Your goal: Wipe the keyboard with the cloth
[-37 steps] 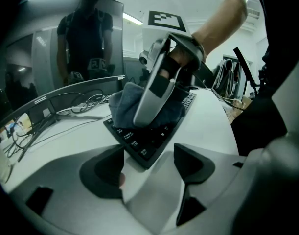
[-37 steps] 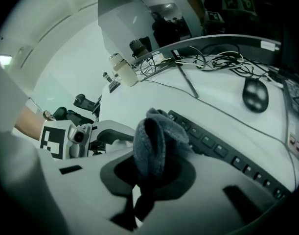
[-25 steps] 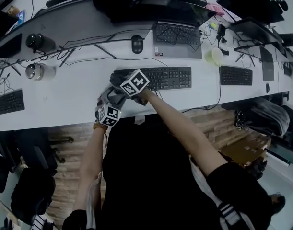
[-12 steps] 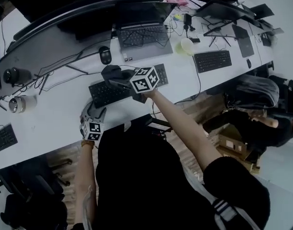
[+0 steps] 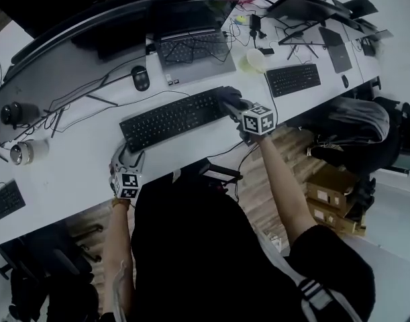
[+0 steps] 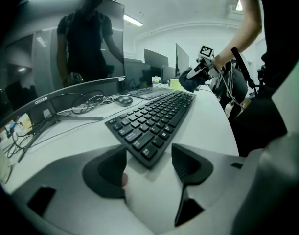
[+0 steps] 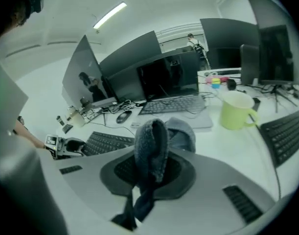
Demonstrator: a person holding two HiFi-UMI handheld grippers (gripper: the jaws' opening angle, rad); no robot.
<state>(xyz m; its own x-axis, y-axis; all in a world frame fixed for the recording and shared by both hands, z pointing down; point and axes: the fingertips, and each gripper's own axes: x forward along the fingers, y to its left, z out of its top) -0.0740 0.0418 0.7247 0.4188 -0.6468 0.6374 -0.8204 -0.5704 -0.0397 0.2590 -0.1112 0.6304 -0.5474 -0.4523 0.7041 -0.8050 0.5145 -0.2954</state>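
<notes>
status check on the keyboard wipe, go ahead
Left gripper open, jaws have just been closing, keyboard corner between them, ungripped. Right gripper shut on cloth at keyboard's right end. Green mug close by, not blocking.

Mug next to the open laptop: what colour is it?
The pale yellow-green mug is plain, without pattern; it shows best in the right gripper view.

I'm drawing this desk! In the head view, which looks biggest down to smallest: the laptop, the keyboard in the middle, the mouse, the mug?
1. laptop, counting its screen
2. keyboard
3. mouse and mug: they look about the same size, so I won't rank them.
</notes>
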